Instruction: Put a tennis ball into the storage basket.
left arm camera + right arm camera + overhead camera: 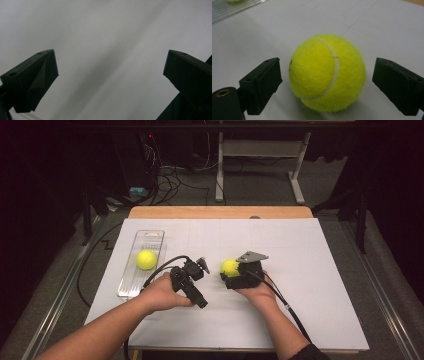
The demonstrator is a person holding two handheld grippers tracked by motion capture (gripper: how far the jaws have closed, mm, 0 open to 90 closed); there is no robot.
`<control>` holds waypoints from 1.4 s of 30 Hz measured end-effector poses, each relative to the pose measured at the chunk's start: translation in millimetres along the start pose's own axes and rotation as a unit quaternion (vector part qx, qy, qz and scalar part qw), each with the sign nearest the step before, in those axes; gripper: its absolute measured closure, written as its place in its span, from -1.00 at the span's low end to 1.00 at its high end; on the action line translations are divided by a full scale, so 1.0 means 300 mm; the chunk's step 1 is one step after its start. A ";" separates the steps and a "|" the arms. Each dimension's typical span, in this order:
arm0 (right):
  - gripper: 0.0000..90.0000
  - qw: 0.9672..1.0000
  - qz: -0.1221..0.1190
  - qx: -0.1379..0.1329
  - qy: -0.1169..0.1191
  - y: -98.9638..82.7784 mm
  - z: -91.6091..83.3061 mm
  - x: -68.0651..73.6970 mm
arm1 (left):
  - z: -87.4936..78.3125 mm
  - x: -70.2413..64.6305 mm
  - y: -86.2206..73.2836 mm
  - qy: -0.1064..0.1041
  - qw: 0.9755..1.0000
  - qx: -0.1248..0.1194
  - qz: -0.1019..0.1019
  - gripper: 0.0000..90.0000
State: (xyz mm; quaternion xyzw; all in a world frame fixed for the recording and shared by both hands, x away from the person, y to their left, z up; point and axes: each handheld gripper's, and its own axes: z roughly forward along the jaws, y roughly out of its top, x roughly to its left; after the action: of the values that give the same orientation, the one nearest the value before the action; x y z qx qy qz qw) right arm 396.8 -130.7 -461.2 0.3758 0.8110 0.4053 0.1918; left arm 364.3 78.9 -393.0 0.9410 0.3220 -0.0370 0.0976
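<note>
A yellow tennis ball [229, 265] rests on the white sheet [310, 270] near the table's middle. My right gripper [236, 275] is open around it: in the right gripper view the ball [327, 72] sits between the two black jaws of that gripper [327, 82], with a small gap on each side. A second tennis ball [146, 259] lies in a clear plastic tray [131, 284] at the left. My left gripper [192, 282] is held just right of the tray, open [110, 66], its jaws facing bare white sheet with nothing between them.
The tray's ribbed edge [234, 8] shows at the top left of the right gripper view. The wooden table edge [220, 212] runs along the back. Beyond it stand a table frame [260, 150] and cables [170, 180] on the floor. Dark rails flank the table.
</note>
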 end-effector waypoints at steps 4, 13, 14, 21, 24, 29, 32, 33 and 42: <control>-0.63 1.000 -0.002 0.019 -0.004 0.002 0.023 0.001 | -0.002 -0.002 -0.001 0.000 1.000 -0.003 0.000 -0.99; -0.41 1.000 -0.006 0.016 -0.003 -0.003 0.004 0.006 | -0.002 -0.002 0.004 -0.004 1.000 -0.003 0.003 -0.99; -0.40 1.000 -0.006 0.010 -0.002 -0.005 -0.006 0.008 | -0.001 -0.002 0.004 -0.004 1.000 -0.002 0.003 -0.99; -0.40 1.000 -0.016 -0.019 -0.006 -0.034 -0.107 0.010 | -0.003 -0.005 0.007 -0.003 1.000 -0.003 0.001 -0.99; -0.40 0.999 -0.013 -0.031 -0.003 -0.058 -0.153 0.013 | -0.003 -0.008 0.009 -0.003 1.000 -0.003 0.001 -0.99; -0.40 0.999 -0.015 -0.041 -0.004 -0.110 -0.216 0.019 | -0.005 -0.017 0.015 -0.002 1.000 -0.001 0.004 -0.99; -0.40 0.999 -0.014 -0.047 -0.004 -0.137 -0.249 0.023 | -0.005 -0.021 0.021 -0.003 1.000 -0.001 0.006 -0.99; -0.40 0.999 -0.013 -0.050 -0.003 -0.146 -0.259 0.024 | -0.006 -0.023 0.023 -0.002 1.000 0.000 0.005 -0.99; -0.39 0.998 -0.004 -0.065 -0.003 -0.236 -0.335 0.042 | -0.026 -0.034 0.035 0.001 1.000 -0.005 0.007 -0.99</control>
State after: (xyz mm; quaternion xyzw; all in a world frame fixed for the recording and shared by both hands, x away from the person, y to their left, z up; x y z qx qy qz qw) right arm 294.6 -200.0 -458.1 0.3601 0.7838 0.4554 0.2202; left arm 362.7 66.4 -382.4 0.9426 0.3161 -0.0334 0.1019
